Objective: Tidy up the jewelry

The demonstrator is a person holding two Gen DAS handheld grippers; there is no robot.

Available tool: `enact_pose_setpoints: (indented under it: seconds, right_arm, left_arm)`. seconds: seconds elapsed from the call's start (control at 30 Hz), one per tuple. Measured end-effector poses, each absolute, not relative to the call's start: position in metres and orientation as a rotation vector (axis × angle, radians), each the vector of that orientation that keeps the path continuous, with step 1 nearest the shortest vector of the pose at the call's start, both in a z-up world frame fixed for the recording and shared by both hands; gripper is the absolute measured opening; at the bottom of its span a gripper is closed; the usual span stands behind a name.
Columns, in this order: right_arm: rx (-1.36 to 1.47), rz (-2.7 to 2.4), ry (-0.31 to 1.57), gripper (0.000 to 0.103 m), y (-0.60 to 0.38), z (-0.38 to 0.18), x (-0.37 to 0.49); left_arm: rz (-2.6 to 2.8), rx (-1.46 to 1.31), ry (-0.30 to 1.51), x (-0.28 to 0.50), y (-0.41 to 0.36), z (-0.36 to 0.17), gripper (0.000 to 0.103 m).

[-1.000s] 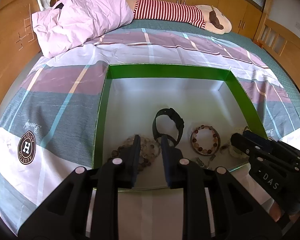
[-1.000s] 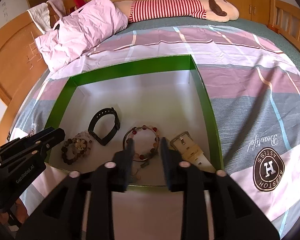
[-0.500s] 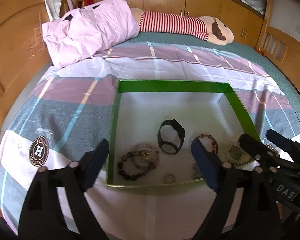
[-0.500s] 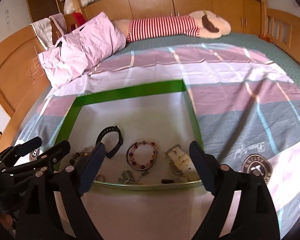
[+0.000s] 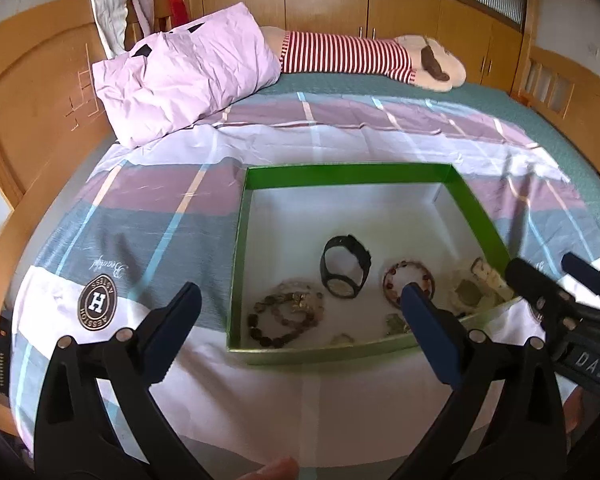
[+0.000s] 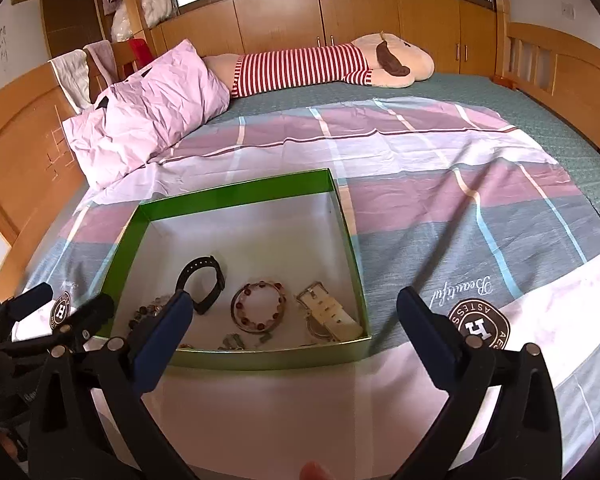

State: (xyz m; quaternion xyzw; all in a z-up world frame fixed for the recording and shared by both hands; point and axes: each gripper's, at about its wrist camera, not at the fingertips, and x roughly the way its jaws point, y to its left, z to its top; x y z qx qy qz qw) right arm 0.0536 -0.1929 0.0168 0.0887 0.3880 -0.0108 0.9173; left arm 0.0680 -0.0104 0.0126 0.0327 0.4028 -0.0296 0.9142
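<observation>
A green box with a white inside lies on the bed and also shows in the right wrist view. In it lie a black watch, a red-beaded bracelet, dark bead bracelets, a cream-strapped watch and small pieces by the near wall. My left gripper is open and empty, held back above the box's near edge. My right gripper is open and empty too, above the near edge. The right view shows the black watch, the beaded bracelet and the cream watch.
The bed has a plaid cover. A pink pillow and a striped plush toy lie at the far side. Wooden bed frames stand left and right. Wardrobes line the back wall.
Both grippers were shut low over the box one second ago. They have opened wide and pulled back and up, so the box looks smaller.
</observation>
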Motion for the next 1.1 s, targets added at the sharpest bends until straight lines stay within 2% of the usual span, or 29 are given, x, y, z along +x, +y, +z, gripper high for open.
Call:
enact_pose_setpoints:
  seconds: [1.1]
  right_arm:
    - [0.160,-0.019,0.810,0.102,-0.1897,0.0124,0.0530]
  left_arm:
    - [-0.043,0.056,0.866,0.0678,-0.0069,0.0087,0.101]
